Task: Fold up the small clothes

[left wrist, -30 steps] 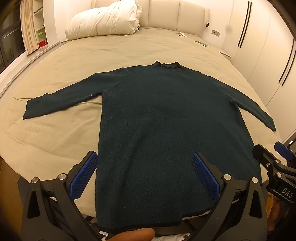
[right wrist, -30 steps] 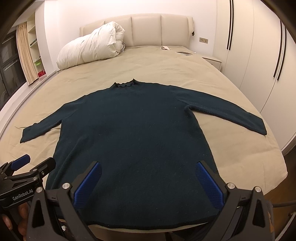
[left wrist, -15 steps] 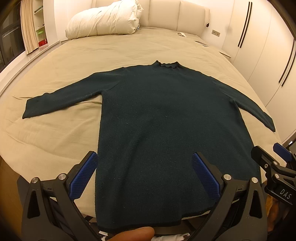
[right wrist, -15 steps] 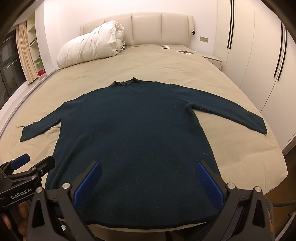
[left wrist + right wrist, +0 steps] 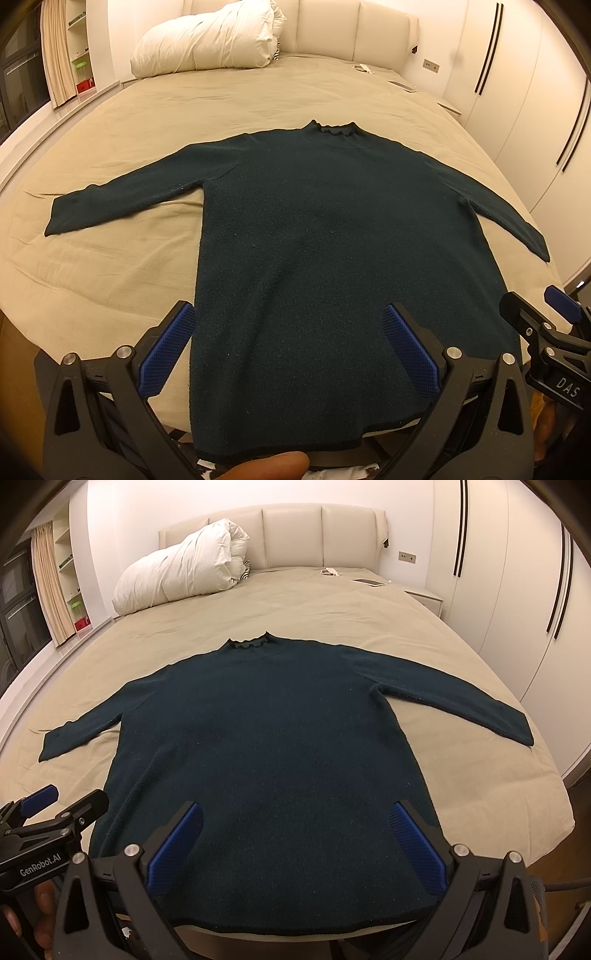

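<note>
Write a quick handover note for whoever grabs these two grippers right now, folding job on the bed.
Left gripper: open, holding nothing, above the sweater's hem.
Right gripper: open, holding nothing, also near the hem.
Sweater: dark, spread flat on the bed, both sleeves stretched out sideways, collar pointing toward the white duvet, hem at the near edge.
Done: the sweater lies spread out; no fold made.
Left: fold the sleeves in, then fold the body up.
</note>
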